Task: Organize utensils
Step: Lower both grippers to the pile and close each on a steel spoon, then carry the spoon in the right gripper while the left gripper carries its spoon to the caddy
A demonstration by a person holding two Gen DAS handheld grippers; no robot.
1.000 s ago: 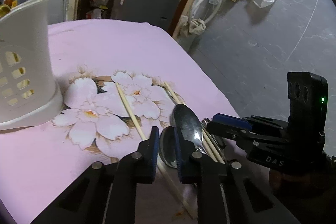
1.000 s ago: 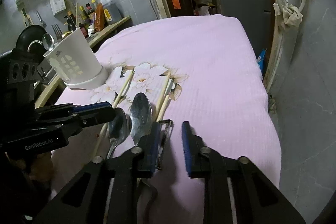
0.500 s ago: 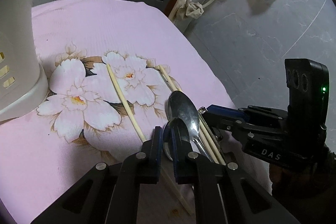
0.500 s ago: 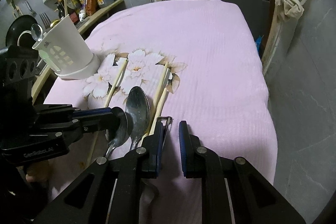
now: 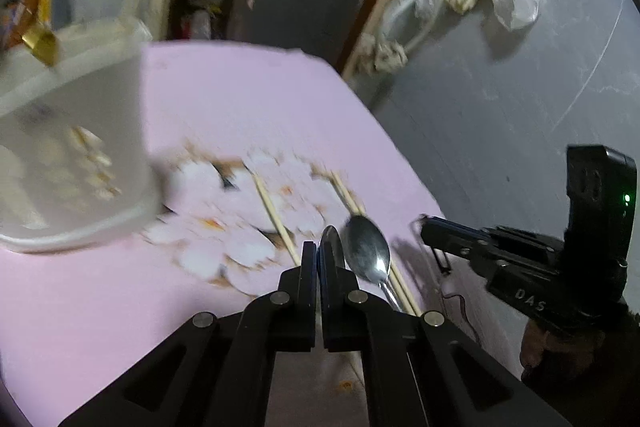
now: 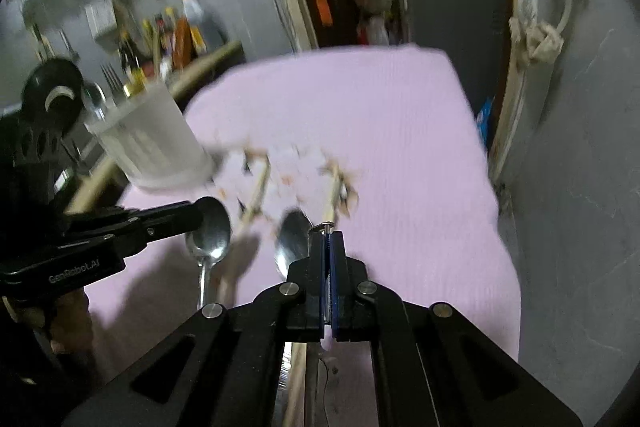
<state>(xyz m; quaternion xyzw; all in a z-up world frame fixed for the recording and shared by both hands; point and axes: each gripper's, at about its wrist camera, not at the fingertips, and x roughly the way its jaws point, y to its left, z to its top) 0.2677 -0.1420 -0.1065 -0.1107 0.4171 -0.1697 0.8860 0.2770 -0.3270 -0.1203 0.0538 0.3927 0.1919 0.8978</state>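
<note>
In the left wrist view my left gripper (image 5: pixel 318 255) is shut on a small steel spoon (image 5: pixel 333 245), whose bowl sticks up edge-on past the fingertips. The right wrist view shows that spoon (image 6: pixel 210 231) hanging from the left gripper (image 6: pixel 198 215) above the cloth. My right gripper (image 6: pixel 328 239) is shut on a thin metal utensil like a peeler (image 6: pixel 326 225); only its tip shows. A larger spoon (image 6: pixel 294 239) lies on the cloth between the grippers. Wooden chopsticks (image 5: pixel 276 219) lie beyond it. The white slotted utensil holder (image 6: pixel 148 139) stands at the far left.
A pink cloth with white flowers (image 6: pixel 380 147) covers the table; its right edge drops to a grey floor (image 5: pixel 500 107). Forks and a spoon stand in the holder. Bottles crowd a shelf (image 6: pixel 180 31) behind it. A dark cabinet (image 6: pixel 452 15) stands past the far edge.
Both grippers have closed, the left on the small spoon and the right on the thin metal utensil. Both have risen off the cloth with them; the view is now motion-blurred.
</note>
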